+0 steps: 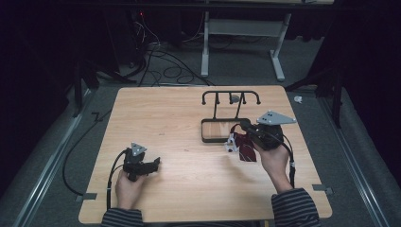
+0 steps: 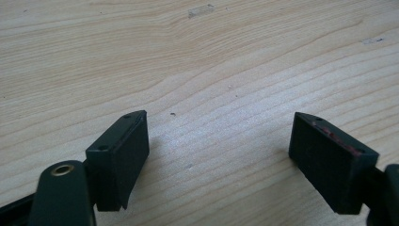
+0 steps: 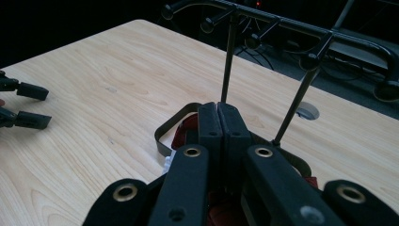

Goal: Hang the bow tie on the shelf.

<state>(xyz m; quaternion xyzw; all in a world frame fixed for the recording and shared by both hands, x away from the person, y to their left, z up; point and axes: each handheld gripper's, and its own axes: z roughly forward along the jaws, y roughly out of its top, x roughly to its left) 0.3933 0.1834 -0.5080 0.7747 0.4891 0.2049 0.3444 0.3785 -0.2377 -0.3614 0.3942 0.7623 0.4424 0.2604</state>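
- Over the pale wooden table (image 1: 189, 189), in the high view, I hold my right gripper (image 1: 242, 127) pinched on a dark red cloth item (image 1: 246, 149) with a small white tag or clip (image 1: 231, 144) at its left end. It hangs from the jaws just in front of the black metal rack with a tray base and a peg bar on two thin posts (image 1: 230, 97). The rack lies directly beyond the cloth, so I judge any hang-up goes away from me and upward. My left gripper (image 1: 152, 164) rests well apart, near the table's left front; the right is plainly the nearer.
- From the left gripper view, its jaws stand wide open over bare wood grain, nothing between them.
- Along the right gripper view, the two black jaws meet, closed together, with red cloth (image 3: 186, 129) bunching beneath them. The rack's posts rise just ahead and its peg bar (image 3: 282, 26) crosses above. How the cloth sits in the pads is hidden by the jaws themselves, and its full shape and long axis I cannot make out.
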